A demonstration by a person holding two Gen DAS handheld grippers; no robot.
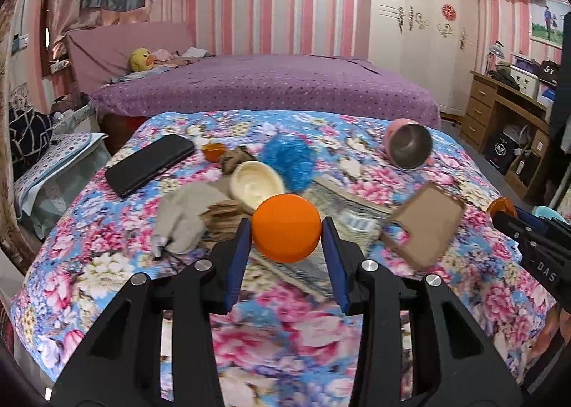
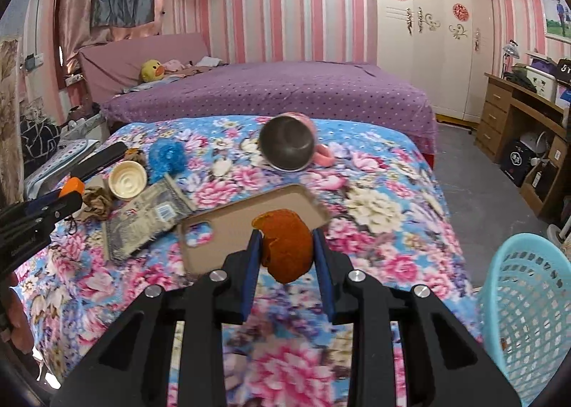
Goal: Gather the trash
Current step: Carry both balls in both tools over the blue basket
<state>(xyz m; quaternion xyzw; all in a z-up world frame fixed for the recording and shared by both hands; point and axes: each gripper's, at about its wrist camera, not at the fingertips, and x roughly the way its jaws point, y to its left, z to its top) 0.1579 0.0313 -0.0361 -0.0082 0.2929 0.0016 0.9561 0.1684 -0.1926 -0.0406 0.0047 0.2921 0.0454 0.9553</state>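
We're clamping orange peel pieces, left gripper and right gripper, heading for the blue basket.

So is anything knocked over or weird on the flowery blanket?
Yes. The pink cup is tipped on its side, with its steel inside facing the cameras. Nothing appears spilled from it. An empty phone case lies with its open side up, and a crumpled wrapper sits beside it.
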